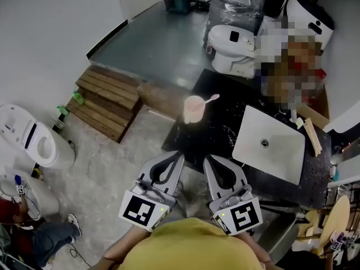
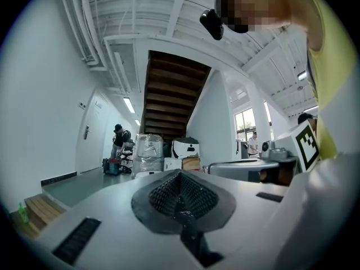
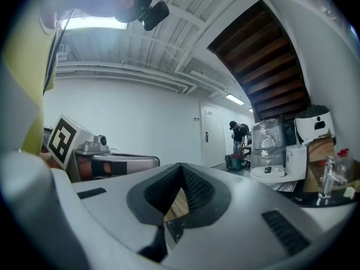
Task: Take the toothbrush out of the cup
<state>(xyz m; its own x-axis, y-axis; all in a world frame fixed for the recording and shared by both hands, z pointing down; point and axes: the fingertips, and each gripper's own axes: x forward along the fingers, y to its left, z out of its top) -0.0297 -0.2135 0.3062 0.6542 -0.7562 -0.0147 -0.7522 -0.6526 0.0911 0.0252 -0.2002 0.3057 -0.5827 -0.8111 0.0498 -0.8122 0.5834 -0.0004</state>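
Pink cup (image 1: pixel 193 110) is holding toothbrush (image 1: pixel 212 99) mid-frame | left gripper (image 1: pixel 176 157) and right gripper (image 1: pixel 208 161) are pointing cupward, jaws together, empty, seemingly lining up.

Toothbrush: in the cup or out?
In. Head view shows the toothbrush leaning out of the upright pink cup on the counter, its lower end inside; left hand-held gripper and right hand-held gripper sit short of it.
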